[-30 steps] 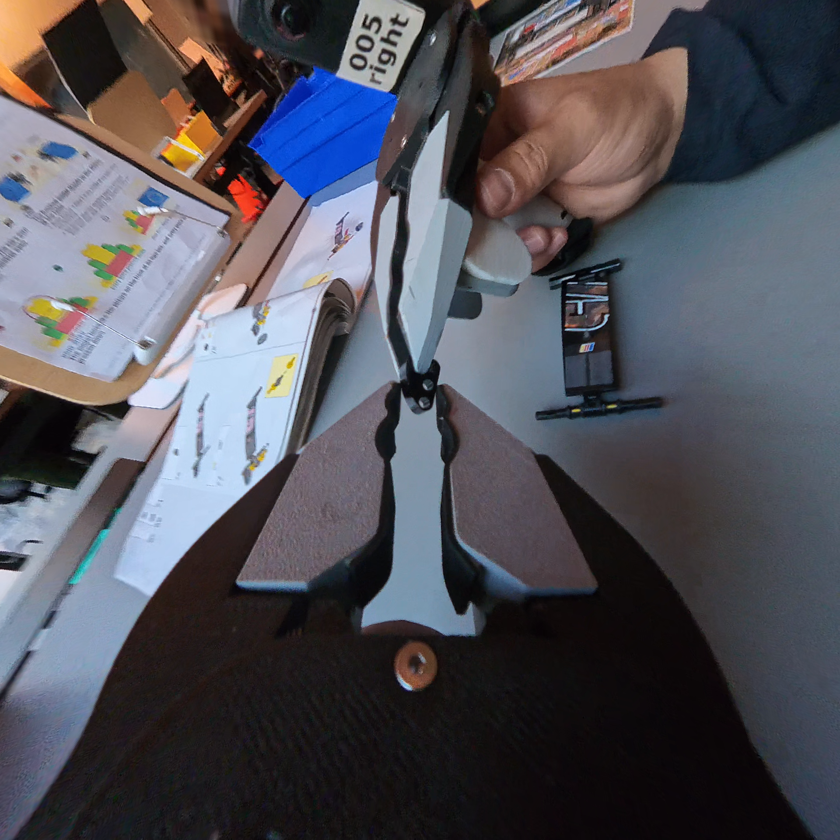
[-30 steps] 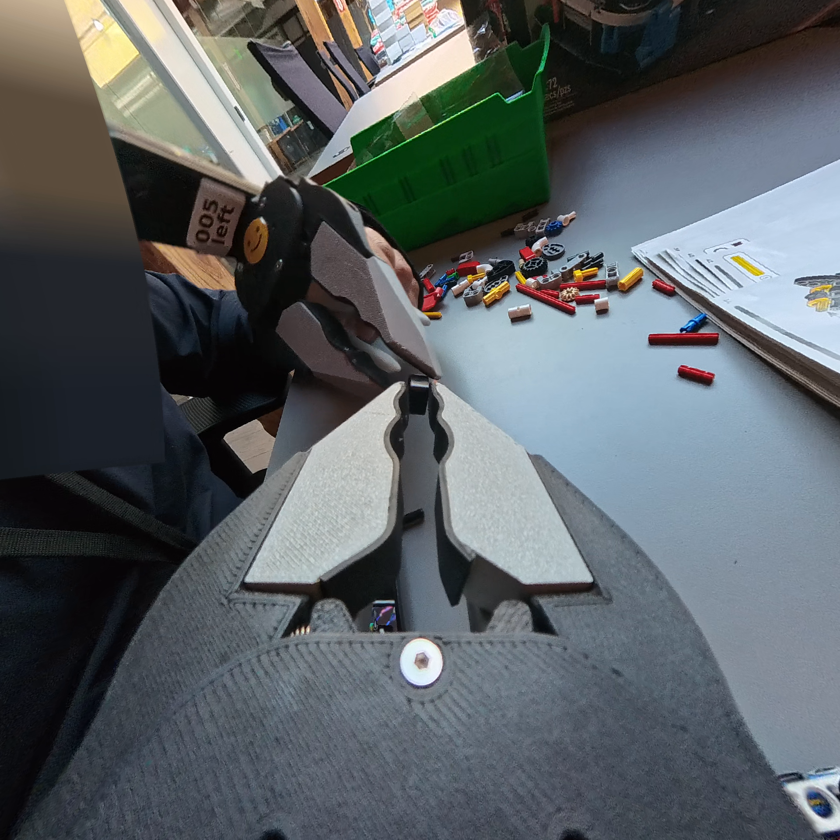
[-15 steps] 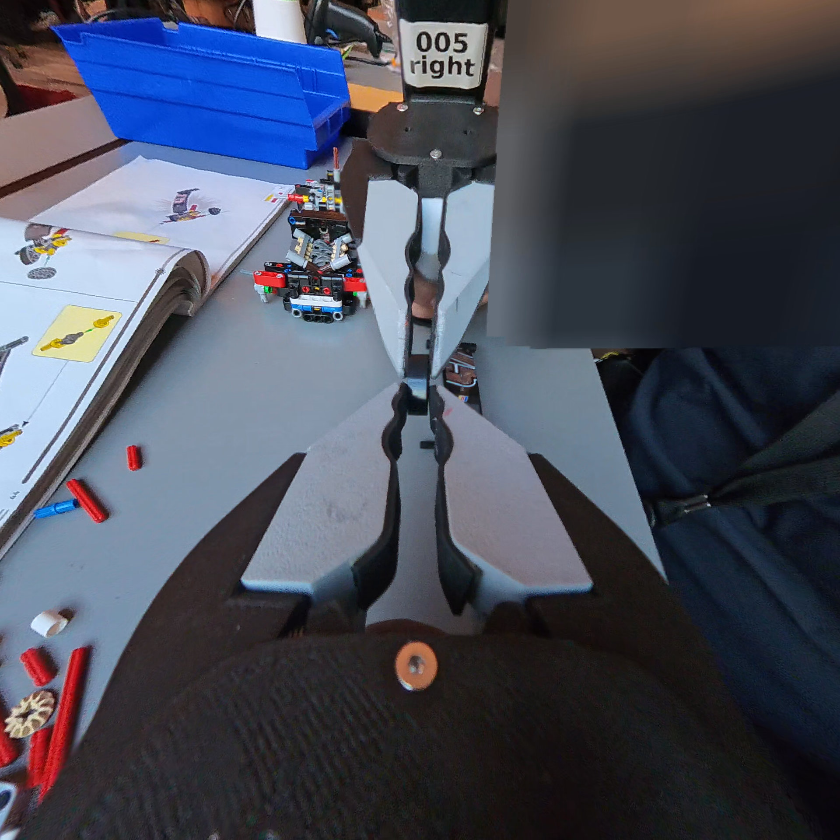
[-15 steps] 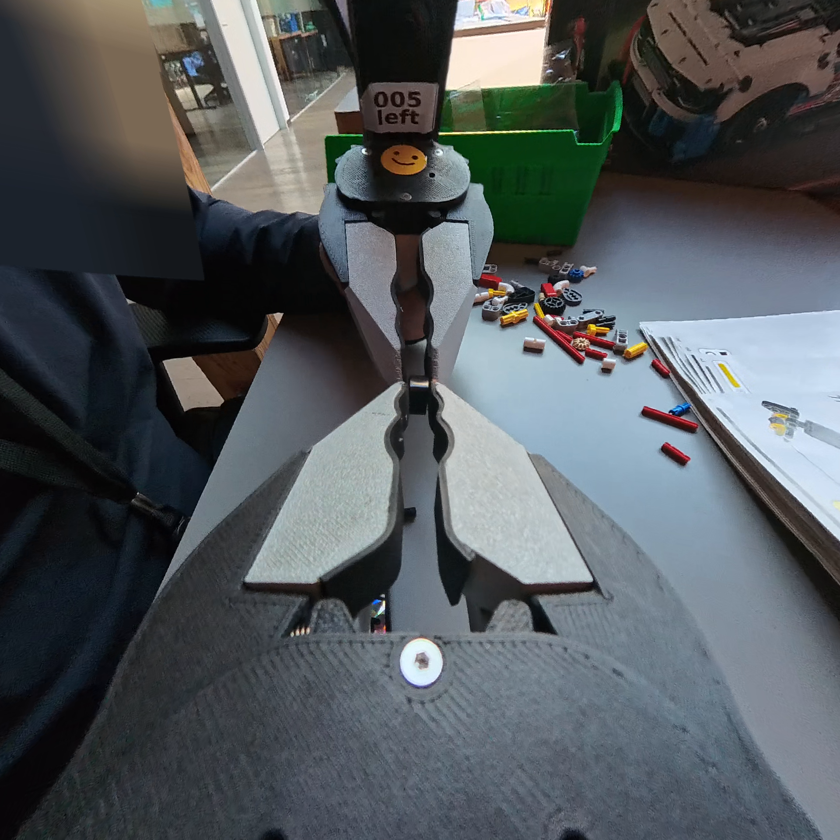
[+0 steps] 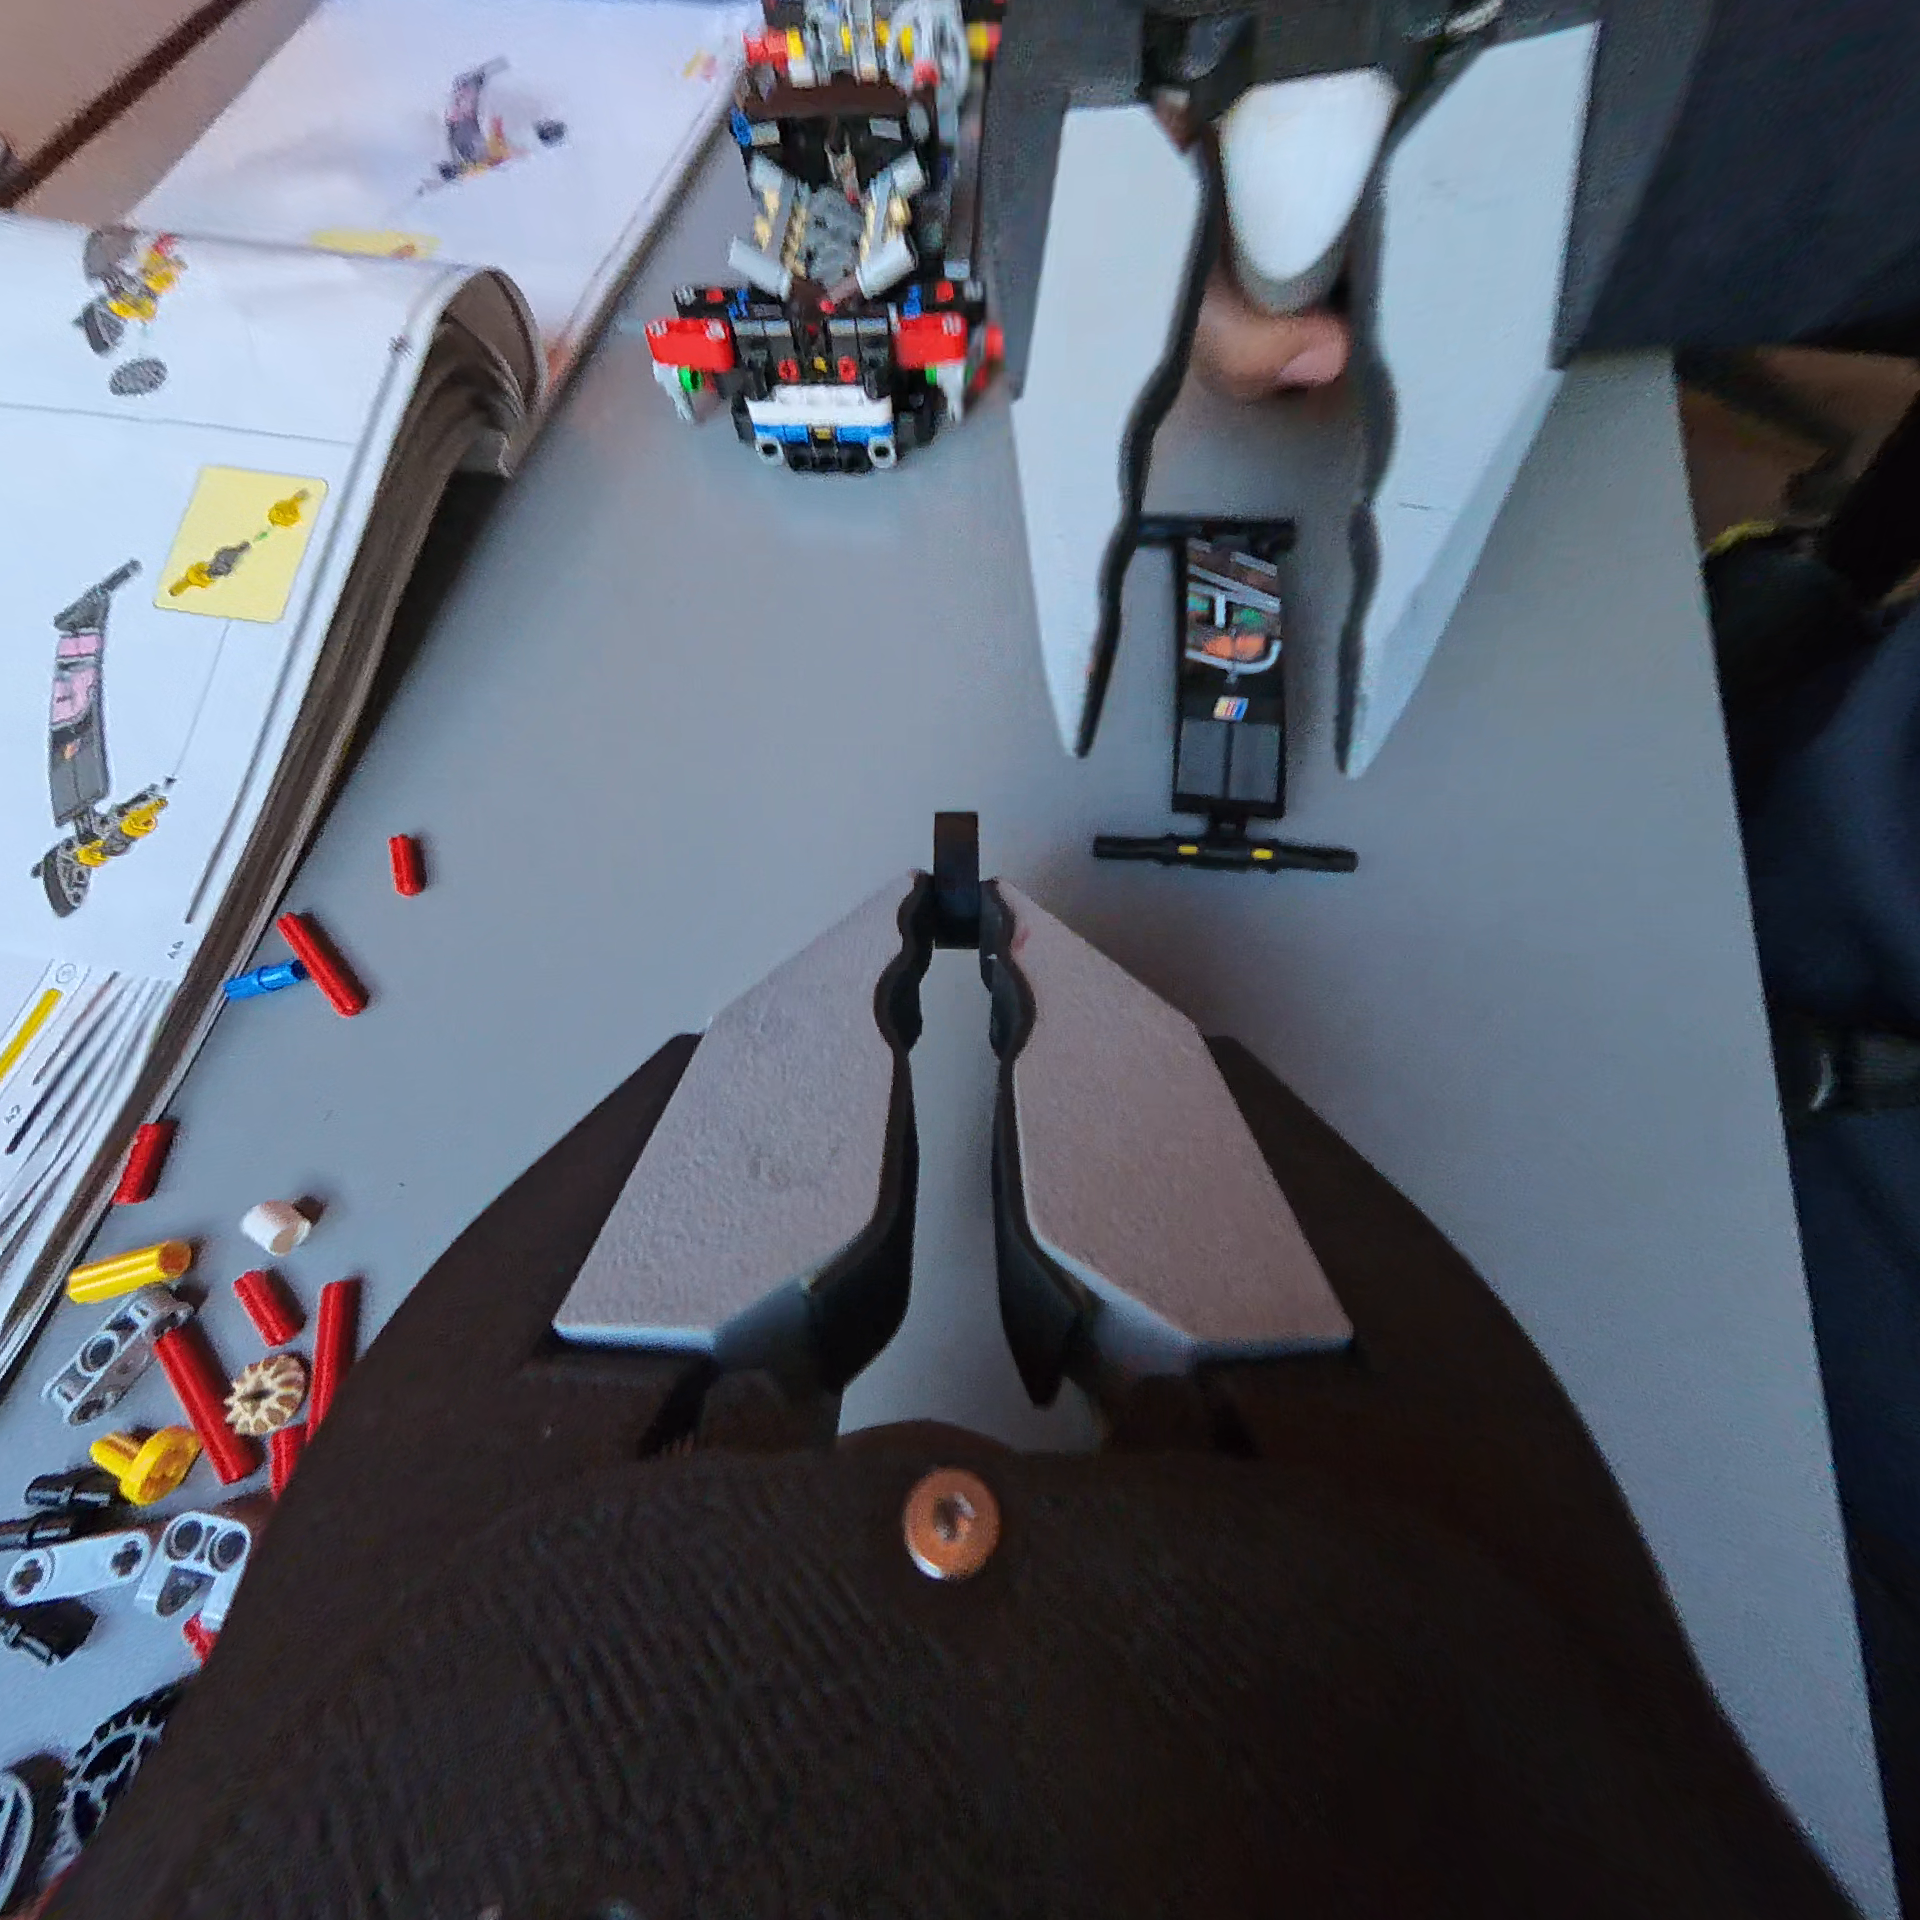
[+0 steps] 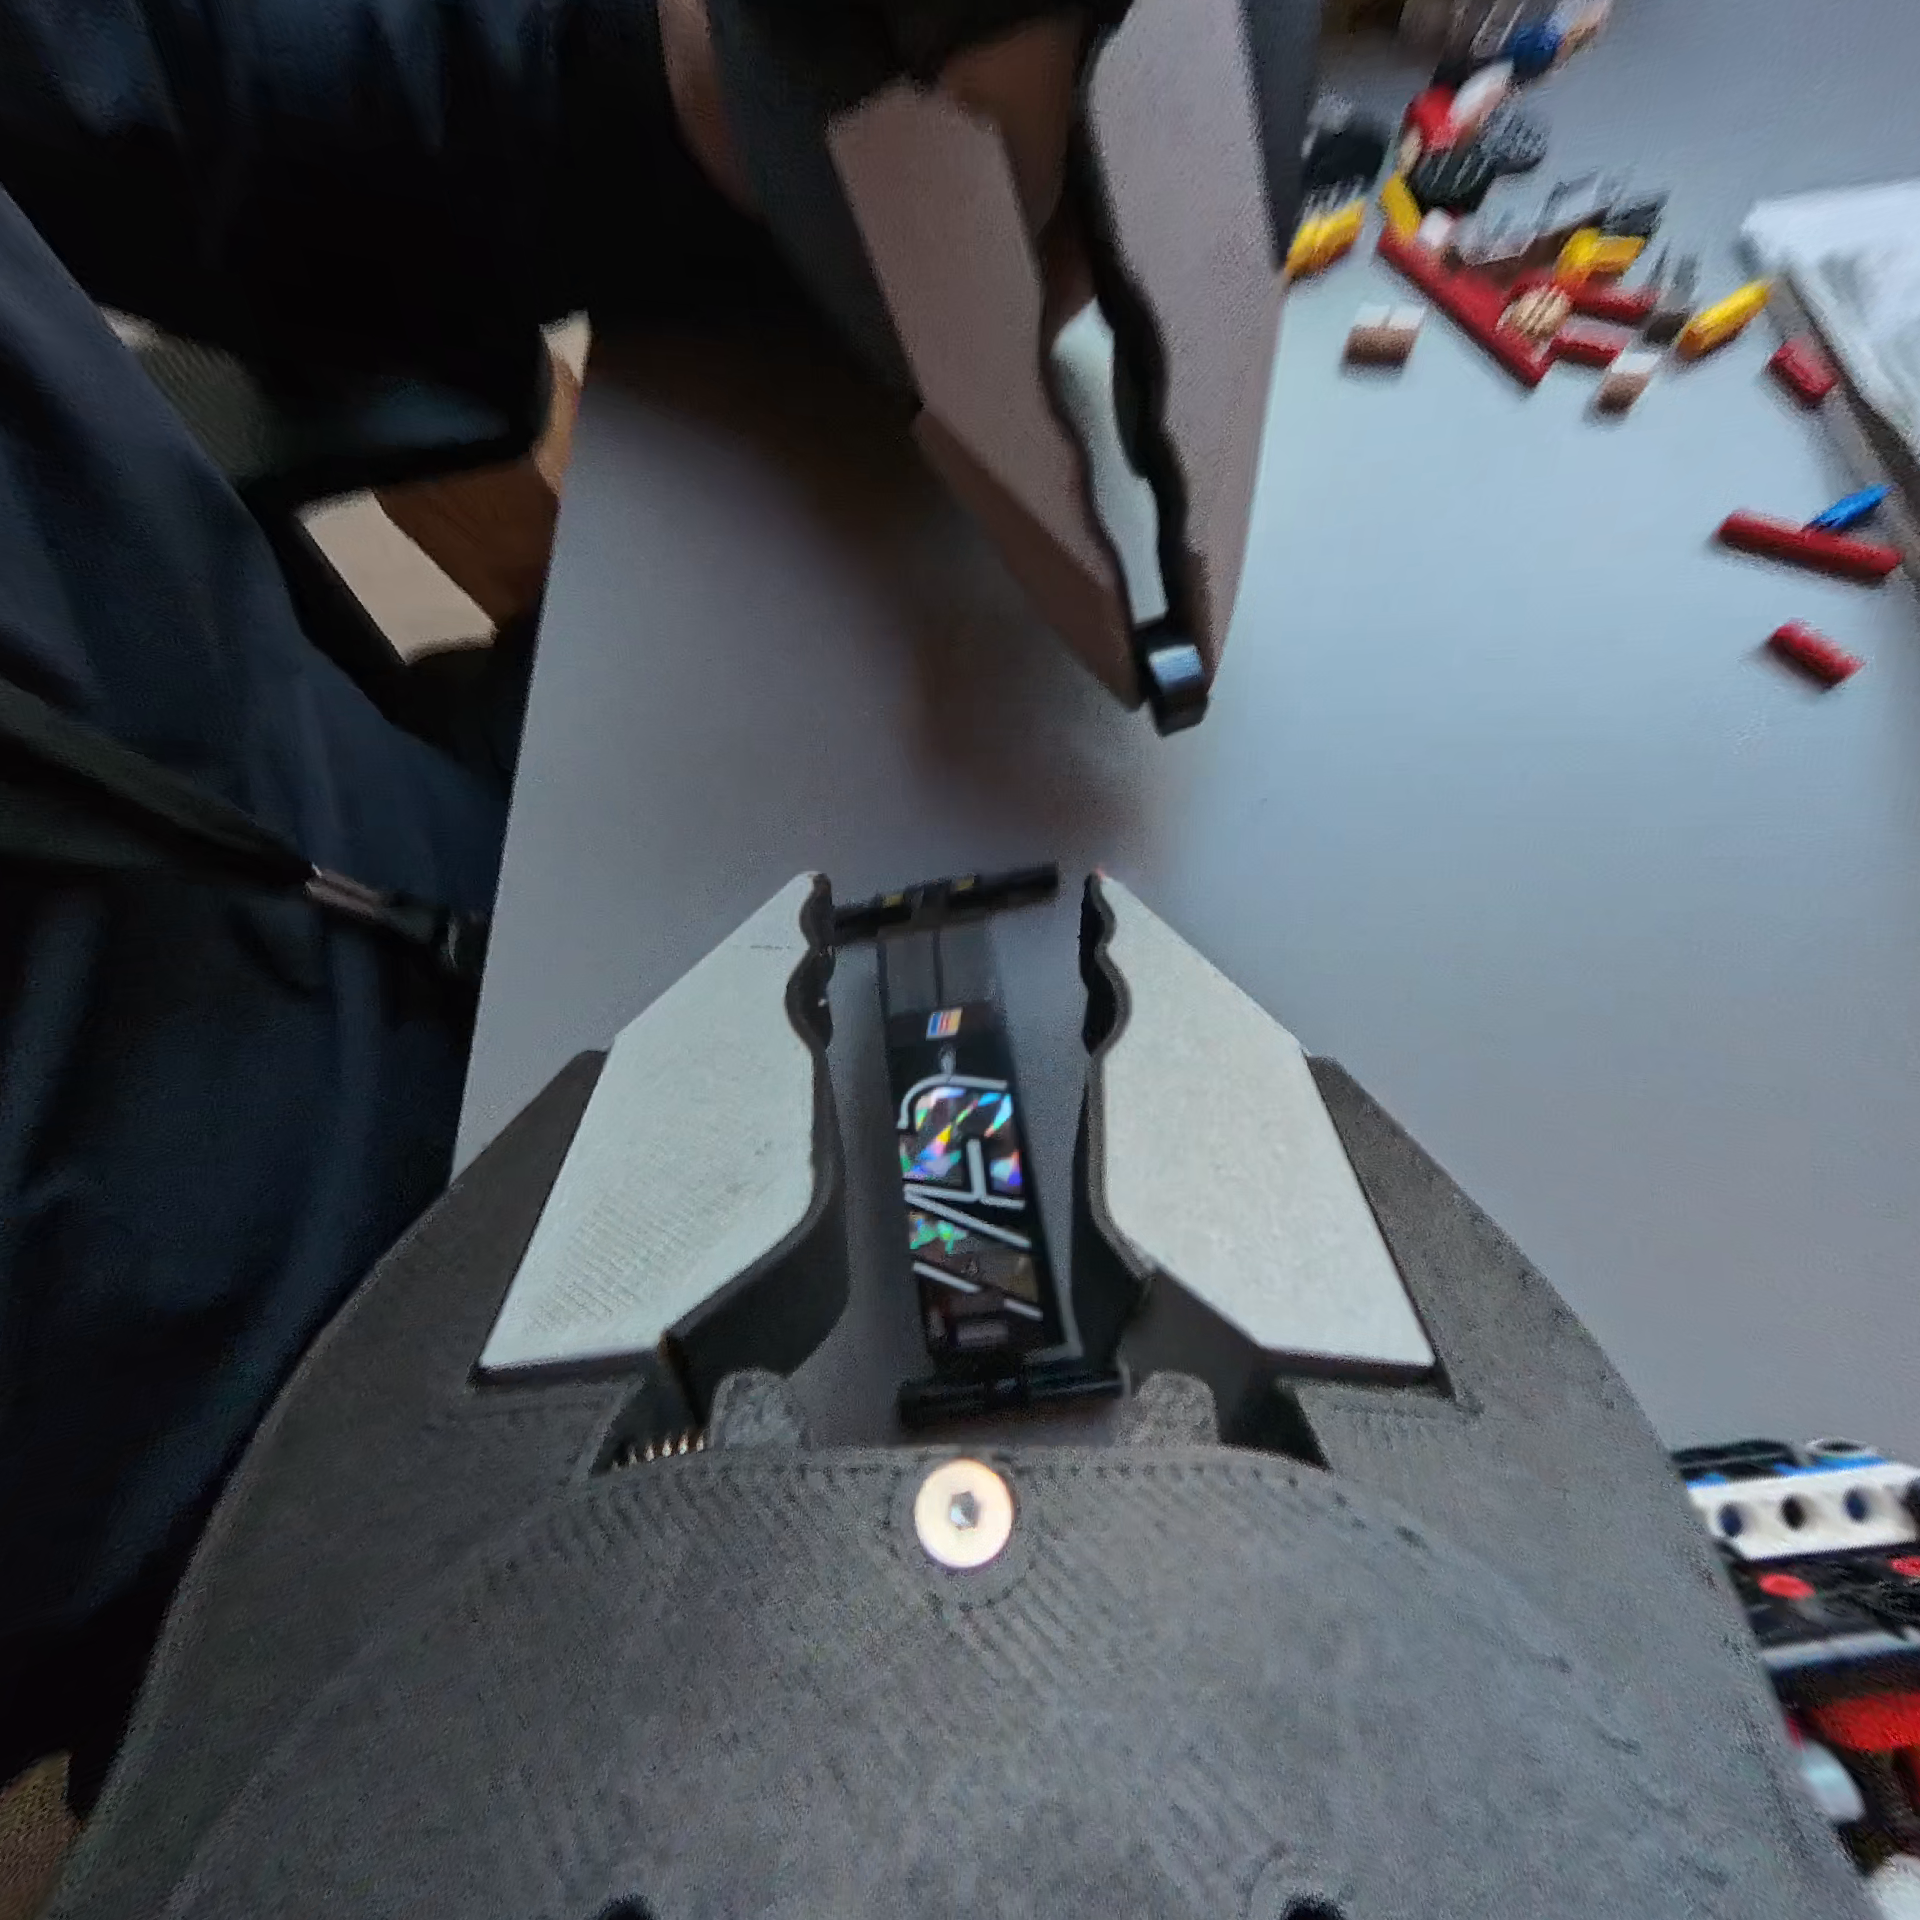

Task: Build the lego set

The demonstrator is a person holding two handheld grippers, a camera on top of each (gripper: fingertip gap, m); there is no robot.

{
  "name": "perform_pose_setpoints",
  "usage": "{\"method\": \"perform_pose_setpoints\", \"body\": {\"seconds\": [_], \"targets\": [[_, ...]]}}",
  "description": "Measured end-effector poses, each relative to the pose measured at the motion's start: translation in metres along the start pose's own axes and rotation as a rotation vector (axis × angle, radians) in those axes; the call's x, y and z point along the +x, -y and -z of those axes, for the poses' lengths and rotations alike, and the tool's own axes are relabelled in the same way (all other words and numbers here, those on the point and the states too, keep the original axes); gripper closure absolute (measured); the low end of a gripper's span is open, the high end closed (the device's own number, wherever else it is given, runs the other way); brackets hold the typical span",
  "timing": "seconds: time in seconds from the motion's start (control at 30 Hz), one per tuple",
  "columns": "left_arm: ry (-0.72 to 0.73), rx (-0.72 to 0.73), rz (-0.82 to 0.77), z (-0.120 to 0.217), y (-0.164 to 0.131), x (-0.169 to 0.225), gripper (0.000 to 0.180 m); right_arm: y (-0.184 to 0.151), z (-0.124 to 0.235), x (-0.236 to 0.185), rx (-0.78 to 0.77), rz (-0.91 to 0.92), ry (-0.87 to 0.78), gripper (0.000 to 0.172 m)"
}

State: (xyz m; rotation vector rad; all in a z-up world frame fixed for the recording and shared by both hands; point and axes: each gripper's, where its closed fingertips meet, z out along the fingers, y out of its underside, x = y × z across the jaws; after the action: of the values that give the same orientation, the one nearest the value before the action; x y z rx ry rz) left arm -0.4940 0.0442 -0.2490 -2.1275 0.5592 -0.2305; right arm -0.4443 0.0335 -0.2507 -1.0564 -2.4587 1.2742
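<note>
I have the grey table (image 5: 644,665) under both tools, with an open booklet (image 5: 208,436) along one side and a half-built model car (image 5: 831,312) standing beyond it. From how things lie, the car is only partly assembled and plenty is unplaced: loose red, yellow and grey parts (image 5: 177,1371) are scattered near the booklet. My right gripper (image 6: 951,914) is spread wide and hangs over a black stickered panel (image 6: 961,1164), which lies flat on the table between the fingers; neither pad presses it, so it is not picked up. My left gripper (image 5: 954,904) is clenched on a small black piece (image 5: 954,862) poking out past its tips, clear of the table and just beside the panel's crossbar (image 5: 1226,852).
</note>
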Motion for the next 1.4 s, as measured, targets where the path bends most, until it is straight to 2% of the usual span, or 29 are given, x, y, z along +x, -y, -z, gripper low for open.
{"method": "perform_pose_setpoints", "body": {"seconds": [0.07, 0.2, 0.23, 0.33, 0.47, 0.57, 0.7, 0.8, 1.03, 1.4], "targets": [[0.010, -0.064, -0.027, -0.006, -0.007, 0.001, 0.175, -0.016, -0.008, -0.004, -0.098, 0.048, -0.027, 0.122], [0.025, -0.142, -0.103, -0.014, -0.016, 0.006, 0.175, -0.018, -0.012, 0.001, -0.153, 0.158, -0.101, 0.148], [0.025, -0.140, -0.107, -0.015, -0.016, 0.007, 0.175, -0.018, -0.012, 0.001, -0.159, 0.160, -0.093, 0.148], [-0.005, -0.138, -0.075, -0.014, -0.016, 0.007, 0.175, -0.014, -0.013, 0.008, -0.128, 0.136, -0.079, 0.148], [-0.009, -0.135, -0.080, -0.014, -0.016, 0.008, 0.175, -0.005, -0.010, -0.001, -0.035, 0.104, 0.032, 0.148], [-0.032, -0.137, -0.084, -0.015, -0.016, 0.012, 0.175, 0.002, -0.007, -0.001, 0.009, 0.114, 0.036, 0.148], [-0.080, -0.137, -0.073, -0.015, -0.015, 0.019, 0.175, -0.004, -0.014, -0.001, -0.032, 0.127, 0.042, 0.148], [-0.104, -0.139, -0.045, -0.015, -0.016, 0.021, 0.175, -0.007, -0.018, -0.001, -0.057, 0.154, 0.020, 0.148], [-0.164, -0.140, 0.072, -0.013, -0.016, 0.022, 0.175, 0.001, -0.013, -0.002, 0.005, 0.167, 0.008, 0.148], [-0.227, -0.136, 0.207, -0.011, -0.017, 0.024, 0.176, 0.003, -0.014, -0.003, 0.017, 0.098, 0.059, 0.148]]}}
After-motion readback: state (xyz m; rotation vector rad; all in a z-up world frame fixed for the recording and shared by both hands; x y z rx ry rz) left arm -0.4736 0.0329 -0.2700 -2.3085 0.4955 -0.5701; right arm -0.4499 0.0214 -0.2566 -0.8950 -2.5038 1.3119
